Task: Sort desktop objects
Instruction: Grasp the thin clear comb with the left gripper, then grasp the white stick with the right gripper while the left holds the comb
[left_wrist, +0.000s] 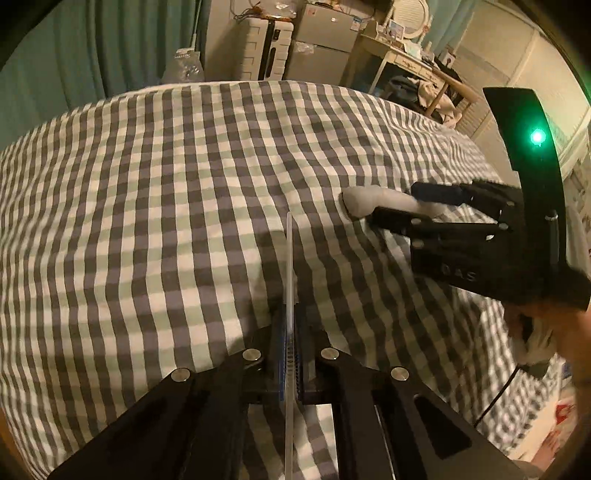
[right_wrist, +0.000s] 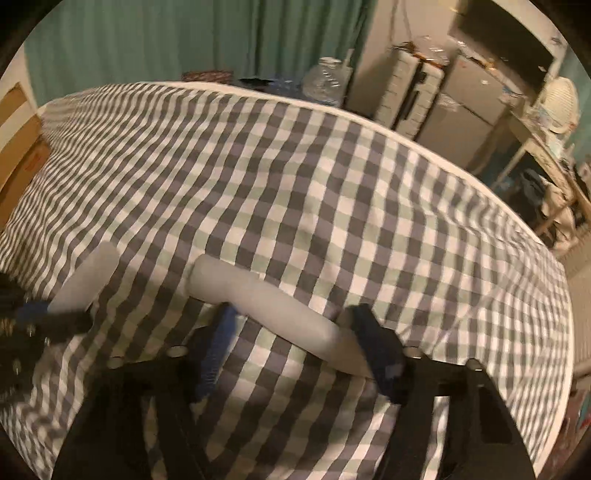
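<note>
My left gripper (left_wrist: 291, 332) is shut on a thin pale strip (left_wrist: 289, 266). Seen edge-on in the left wrist view, the strip sticks out forward over the checked cloth (left_wrist: 166, 192). In the right wrist view the same strip (right_wrist: 86, 280) shows flat at the left edge, blurred. A white roll (right_wrist: 273, 299) lies slantwise on the cloth between the fingers of my right gripper (right_wrist: 295, 332). That gripper's jaws stand wider than the roll is thick, and its right finger (right_wrist: 376, 350) hides the roll's near end. The left wrist view shows my right gripper (left_wrist: 395, 205) straddling the roll (left_wrist: 369, 201).
The grey, green and white checked cloth (right_wrist: 332, 184) covers the whole surface. Beyond its far edge stand a pale suitcase (left_wrist: 262, 48), a small fridge (left_wrist: 325, 44), a water bottle (right_wrist: 327, 83) and a dressing table (left_wrist: 406, 59). A cardboard box (right_wrist: 18, 155) sits at the left.
</note>
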